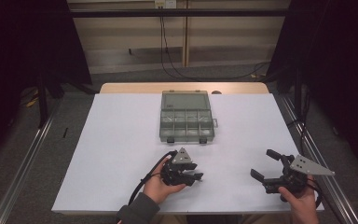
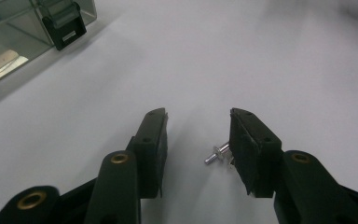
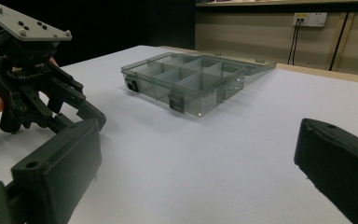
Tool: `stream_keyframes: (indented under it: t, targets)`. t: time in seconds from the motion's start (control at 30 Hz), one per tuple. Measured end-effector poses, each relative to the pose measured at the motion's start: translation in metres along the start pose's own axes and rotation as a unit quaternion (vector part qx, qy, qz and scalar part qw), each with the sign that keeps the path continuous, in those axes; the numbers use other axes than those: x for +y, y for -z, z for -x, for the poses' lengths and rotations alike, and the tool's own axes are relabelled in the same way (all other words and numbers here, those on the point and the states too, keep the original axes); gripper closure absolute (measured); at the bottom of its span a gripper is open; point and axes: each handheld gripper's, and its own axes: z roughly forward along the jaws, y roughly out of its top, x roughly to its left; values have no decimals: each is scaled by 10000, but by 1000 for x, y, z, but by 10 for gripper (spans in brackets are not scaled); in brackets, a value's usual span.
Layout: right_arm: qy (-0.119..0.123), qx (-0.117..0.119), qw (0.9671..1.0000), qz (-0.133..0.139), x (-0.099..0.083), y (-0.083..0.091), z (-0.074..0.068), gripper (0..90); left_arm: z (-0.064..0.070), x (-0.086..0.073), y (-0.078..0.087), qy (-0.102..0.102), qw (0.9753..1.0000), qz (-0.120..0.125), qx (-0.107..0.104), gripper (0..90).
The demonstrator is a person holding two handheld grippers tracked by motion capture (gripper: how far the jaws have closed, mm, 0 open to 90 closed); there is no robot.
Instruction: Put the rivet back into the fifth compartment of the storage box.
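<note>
A small silver screw (image 2: 216, 154) lies on the white table (image 1: 121, 140), close against the inner face of one jaw of my left gripper (image 2: 198, 116). That gripper (image 1: 197, 171) is open, low over the table near the front edge, jaws pointing right. Its jaws stand on either side of the screw without closing on it. A clear compartment box (image 1: 186, 116) sits open at the table's middle, lid laid back. My right gripper (image 1: 262, 163) is wide open at the front right with nothing between its jaws (image 3: 199, 126), facing the box (image 3: 196, 79) and the left gripper (image 3: 86, 105).
The box's black latch (image 2: 65, 23) and near corner lie just beyond the left gripper. A metal rail (image 1: 317, 158) runs along the table's right side. Dark curtains hang on both sides. Cables (image 1: 168, 56) trail on the floor behind the table.
</note>
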Motion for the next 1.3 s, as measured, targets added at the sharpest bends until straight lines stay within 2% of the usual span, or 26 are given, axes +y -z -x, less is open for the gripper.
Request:
stream_keyframes:
  t: [0.03,0.2,0.4,0.5,0.53,0.77,0.9,0.97,1.03,1.3]
  targets:
    - [-2,1,10000,-2,0,0,0,5,0,0,0,-49,10000,-51,5,581]
    - [12,1,10000,9,0,0,0,4,-1,-1,-3,-37,9999,-153,-7,654]
    - [40,2,10000,15,1,0,0,4,-3,-1,-4,-34,9999,-157,62,741]
    - [35,-3,10000,22,1,0,0,5,-3,-1,-4,-83,9997,-179,116,809]
    - [40,-11,10000,20,1,0,0,5,-2,-1,-4,-164,9996,-197,136,823]
    - [46,-16,10000,17,1,0,0,5,-3,0,-3,-124,9996,-159,182,826]
    - [46,-35,10000,27,1,0,0,5,-8,3,8,34,9995,205,239,825]
    - [45,-32,10000,30,1,0,0,5,-9,3,10,34,9993,254,258,826]
    - [45,-28,10000,22,1,0,0,5,-11,5,15,82,9985,449,298,826]
    - [53,-37,10000,23,1,0,0,5,-17,8,21,223,9964,718,386,826]
